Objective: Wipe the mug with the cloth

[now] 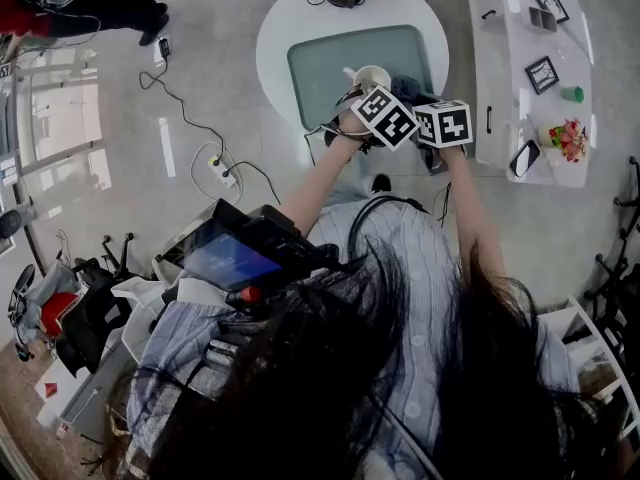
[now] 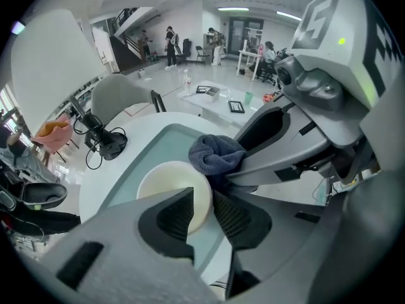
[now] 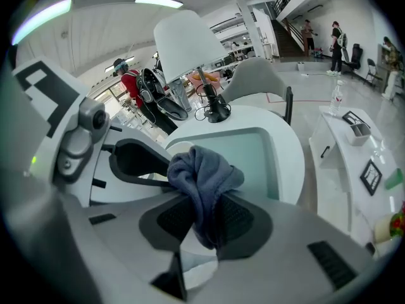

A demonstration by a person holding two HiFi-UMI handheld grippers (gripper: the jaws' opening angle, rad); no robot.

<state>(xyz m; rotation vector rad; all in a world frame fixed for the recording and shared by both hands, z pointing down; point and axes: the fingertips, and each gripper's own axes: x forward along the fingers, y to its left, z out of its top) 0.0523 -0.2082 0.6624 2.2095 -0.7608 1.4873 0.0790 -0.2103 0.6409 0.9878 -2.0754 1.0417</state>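
A cream mug (image 1: 372, 76) stands on the green mat (image 1: 325, 68) of a round white table. In the left gripper view I look down into the mug (image 2: 166, 185). My left gripper (image 2: 204, 213) is shut on its wall, one finger inside and one outside. My right gripper (image 3: 204, 223) is shut on a dark blue cloth (image 3: 202, 179). The bunched cloth (image 2: 217, 155) rests against the mug's far rim. In the head view the cloth (image 1: 410, 90) shows just right of the mug, with both marker cubes close together below it. Only a sliver of the mug (image 3: 181, 149) shows in the right gripper view.
A white lamp shade (image 3: 188, 43) stands at the table's far side, with black cables and a dark lamp base (image 2: 106, 143) on the tabletop. A grey chair (image 3: 258, 80) sits behind the table. A long white side table (image 1: 528, 78) with picture frames lies to the right.
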